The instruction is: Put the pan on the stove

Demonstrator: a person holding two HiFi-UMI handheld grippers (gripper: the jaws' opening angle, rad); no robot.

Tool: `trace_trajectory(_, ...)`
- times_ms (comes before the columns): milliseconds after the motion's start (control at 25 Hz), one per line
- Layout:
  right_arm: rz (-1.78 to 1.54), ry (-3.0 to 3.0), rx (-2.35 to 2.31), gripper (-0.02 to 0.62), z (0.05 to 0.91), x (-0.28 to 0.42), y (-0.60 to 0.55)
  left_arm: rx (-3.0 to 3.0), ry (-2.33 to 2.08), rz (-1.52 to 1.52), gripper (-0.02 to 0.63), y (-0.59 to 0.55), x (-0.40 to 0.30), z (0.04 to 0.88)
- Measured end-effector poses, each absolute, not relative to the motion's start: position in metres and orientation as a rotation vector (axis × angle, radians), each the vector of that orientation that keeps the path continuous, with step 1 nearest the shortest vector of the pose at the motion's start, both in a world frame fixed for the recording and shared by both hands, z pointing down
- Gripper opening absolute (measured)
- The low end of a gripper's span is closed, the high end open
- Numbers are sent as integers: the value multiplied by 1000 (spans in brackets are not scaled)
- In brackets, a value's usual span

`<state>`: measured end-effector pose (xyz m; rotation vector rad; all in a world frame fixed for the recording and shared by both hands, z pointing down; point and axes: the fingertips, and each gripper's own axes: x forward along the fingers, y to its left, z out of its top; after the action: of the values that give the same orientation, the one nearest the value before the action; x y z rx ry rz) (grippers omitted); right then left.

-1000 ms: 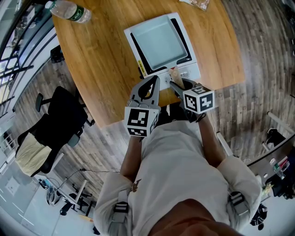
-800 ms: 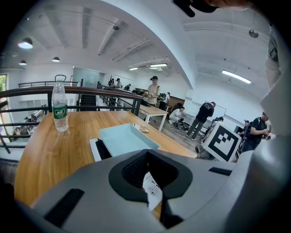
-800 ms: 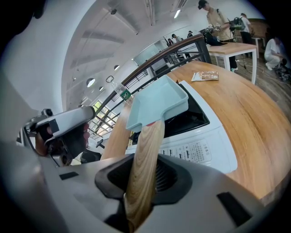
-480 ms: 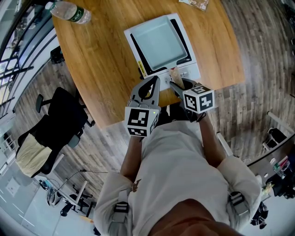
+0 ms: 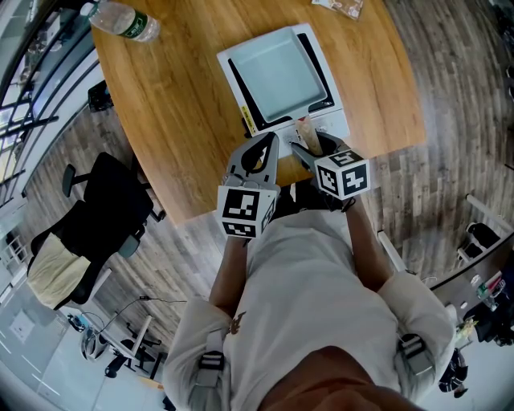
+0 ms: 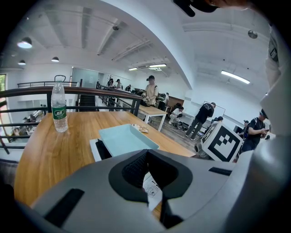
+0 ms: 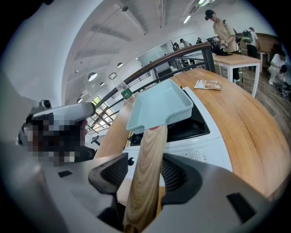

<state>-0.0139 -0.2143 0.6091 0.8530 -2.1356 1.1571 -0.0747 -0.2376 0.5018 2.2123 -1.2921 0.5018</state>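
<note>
A light-blue square pan [image 5: 277, 76] rests on the white stove [image 5: 336, 122] with its black glass top, on the wooden table. Its wooden handle [image 5: 304, 128] points back at me. My right gripper [image 5: 309, 144] is at the handle's end, and its jaws are opening. In the right gripper view the handle [image 7: 148, 168] lies between the parted pads of the right gripper [image 7: 144, 164], with a gap showing on the left side. My left gripper [image 5: 269, 138] hangs just left of the handle, shut and empty. The left gripper view shows its closed tips [image 6: 146, 152] before the pan [image 6: 125, 139].
A water bottle [image 5: 120, 20] stands at the table's far left corner, and a snack packet [image 5: 341, 6] lies beyond the stove. The table's near edge is just under the grippers. A black office chair [image 5: 104, 213] stands to the left, and people stand in the background.
The right gripper's jaws have spread apart from the wooden handle and its marker cube has shifted slightly. Pan, stove and left gripper stay where they were.
</note>
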Motion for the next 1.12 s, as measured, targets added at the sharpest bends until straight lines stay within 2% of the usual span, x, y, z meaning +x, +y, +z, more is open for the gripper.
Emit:
trace_trajectory(200, 1126, -2144, 870, 270, 608, -12, -217, 2215, -1295, 499, 18, -236, -76, 500)
trace_trajectory(400, 1107, -2156, 870, 285, 607, -12, -220, 2216, -1297, 501, 18, -238, -76, 500)
trace_trajectory(1120, 968, -2172, 962, 298, 590, 7, -231, 2245, -1308, 494, 18, -233, -81, 490)
